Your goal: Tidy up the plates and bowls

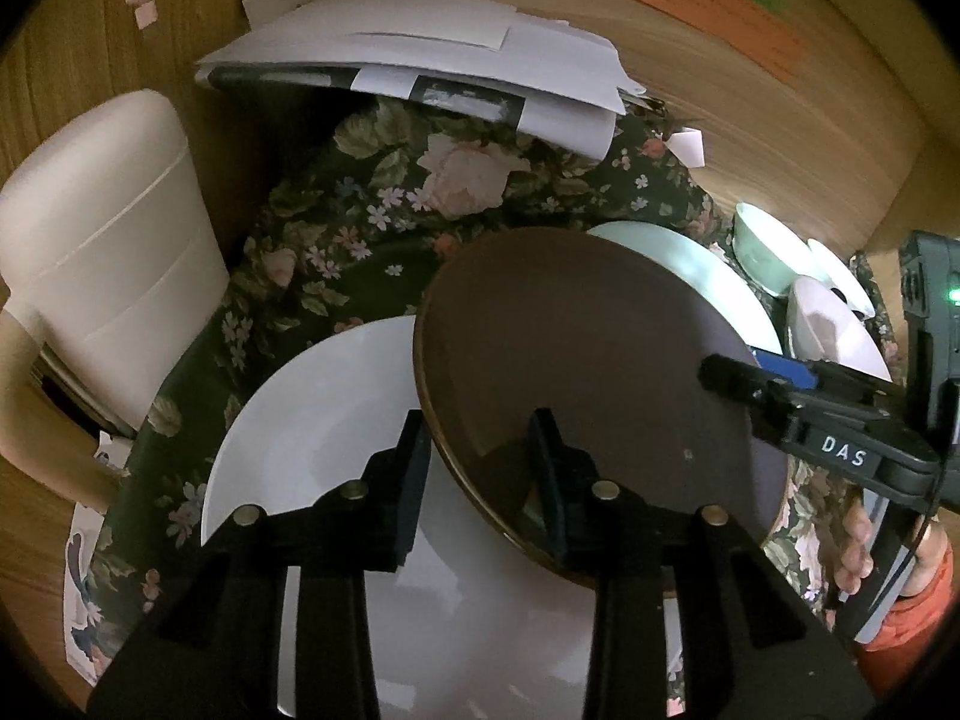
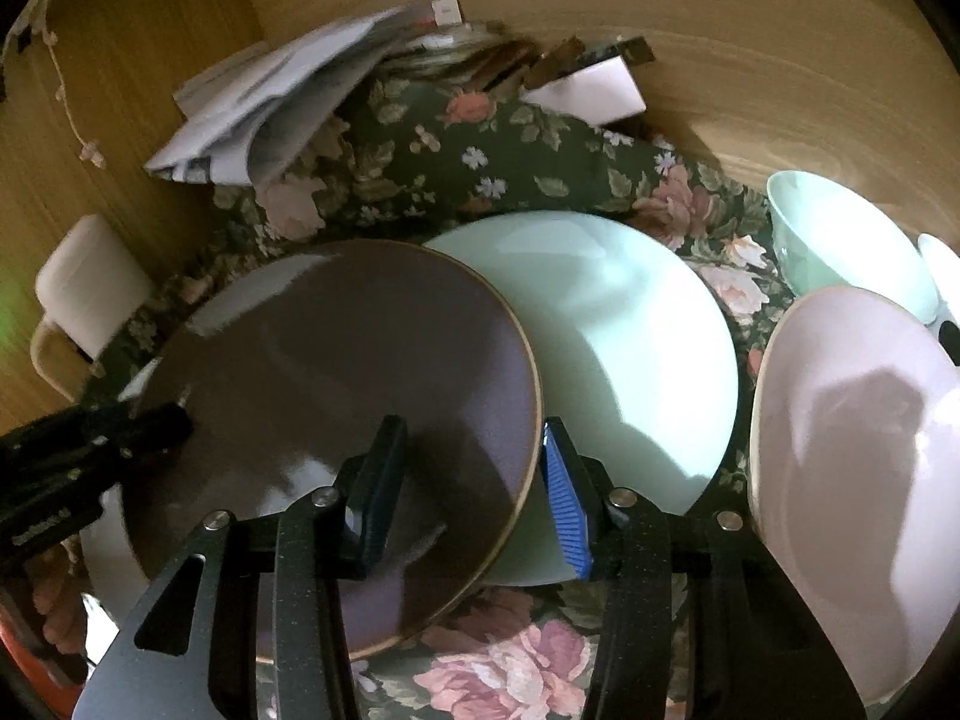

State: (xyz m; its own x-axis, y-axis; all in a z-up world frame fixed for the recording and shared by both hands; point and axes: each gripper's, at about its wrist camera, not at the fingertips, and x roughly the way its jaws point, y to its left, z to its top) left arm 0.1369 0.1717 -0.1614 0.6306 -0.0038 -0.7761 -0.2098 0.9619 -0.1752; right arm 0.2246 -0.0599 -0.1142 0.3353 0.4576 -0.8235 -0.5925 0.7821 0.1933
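On the floral tablecloth [image 2: 510, 672], mid-scene, the brown plate [image 1: 588, 372] sits tilted, its left edge overlapping the white plate [image 1: 312, 420] and its right edge over the pale green plate [image 2: 630, 360]. Both grippers are on it. Left gripper [image 1: 480, 480]: jaws straddle the brown plate's near-left rim, one finger under or outside the rim over the white plate, the other on the top face; looks clamped on the rim. Right gripper [image 2: 474, 492]: one finger on the plate's top face, the blue-padded one just outside the gold-edged rim on the right; pads look closed on the rim, though contact on the blue side is hard to confirm. In the left wrist view the right gripper's tip [image 1: 738, 378] shows at the plate's right edge.

Handling call: glazed ceramic, stiff, glossy so likely slippery, moderately heavy, chips if knocked on its neighbours. Rim is the only place to hold; opposite-edge two-handed pinch is sensible, keep it level and lift clear before moving sideways.

Right side: pink bowl [image 2: 858, 480] near, green bowl [image 2: 840, 240] farther, just beside each other. Far side: loose papers [image 1: 420, 54] on the cloth. Far left: cream chair [image 1: 102, 258], well apart from the dishes.

Risk: plate scraping the green one or slipping out of the pads.
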